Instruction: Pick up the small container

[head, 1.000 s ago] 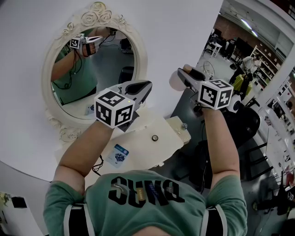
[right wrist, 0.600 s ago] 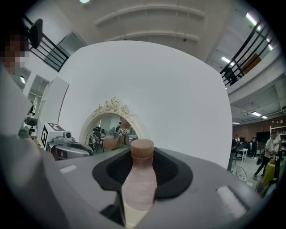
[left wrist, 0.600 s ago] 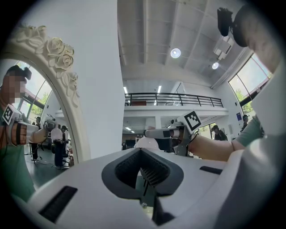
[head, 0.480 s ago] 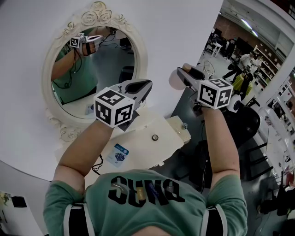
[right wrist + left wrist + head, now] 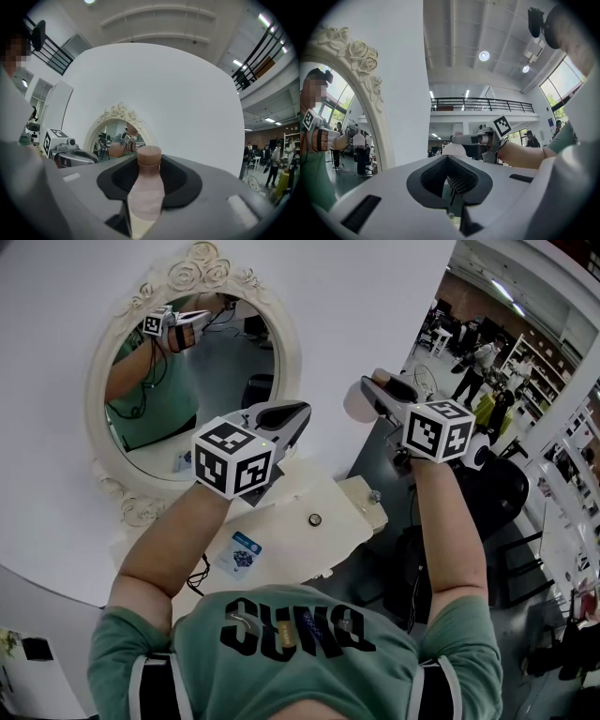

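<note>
my right fingers point(image 5: 180, 183): clamped on the small pale-pink plastic bottle with a brown cap point(image 5: 146, 197), cap end pointing forward, bottle held up in the air | my left fingers point(image 5: 424, 176): pressed together, nothing between them | ahead: oval mirror in an ornate white frame point(image 5: 289, 352) | below: cream counter point(image 5: 291, 498)

You had both forearms raised, grippers level: your left gripper point(image 5: 296, 412) had jaws together, your right gripper point(image 5: 370, 386) clamped the small container point(image 5: 146, 187).
</note>
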{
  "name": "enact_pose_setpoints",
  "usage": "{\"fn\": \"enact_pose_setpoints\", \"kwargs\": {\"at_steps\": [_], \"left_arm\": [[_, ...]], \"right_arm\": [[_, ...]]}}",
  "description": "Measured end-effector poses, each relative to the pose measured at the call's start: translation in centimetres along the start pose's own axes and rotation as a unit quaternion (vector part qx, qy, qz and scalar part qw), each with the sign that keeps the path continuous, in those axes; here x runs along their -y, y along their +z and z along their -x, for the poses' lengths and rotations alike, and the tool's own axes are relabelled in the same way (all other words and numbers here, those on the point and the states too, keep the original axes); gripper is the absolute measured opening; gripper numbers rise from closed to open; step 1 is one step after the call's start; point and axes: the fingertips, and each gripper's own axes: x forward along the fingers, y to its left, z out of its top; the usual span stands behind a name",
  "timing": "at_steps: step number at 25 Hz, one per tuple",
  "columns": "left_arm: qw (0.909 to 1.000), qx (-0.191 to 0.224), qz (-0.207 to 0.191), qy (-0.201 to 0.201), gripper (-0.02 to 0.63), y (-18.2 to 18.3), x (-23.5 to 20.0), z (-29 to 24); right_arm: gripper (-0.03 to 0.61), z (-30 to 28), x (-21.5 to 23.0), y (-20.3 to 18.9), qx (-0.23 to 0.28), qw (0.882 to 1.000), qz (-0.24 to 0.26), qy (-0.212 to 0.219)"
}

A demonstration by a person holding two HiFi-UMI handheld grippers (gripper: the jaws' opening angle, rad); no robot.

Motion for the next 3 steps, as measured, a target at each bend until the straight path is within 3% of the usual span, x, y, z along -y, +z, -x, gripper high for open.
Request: {"fn": "enact_pose_setpoints", "kwargs": {"at_steps": [3], "left_arm": [[1.0,0.0,0.0,0.0,0.0,0.01,0.04,0.02]], "right_arm": [[0.146,-0.02,-0.09,0.04,-0.002,1.0,0.002,0.001]]}}
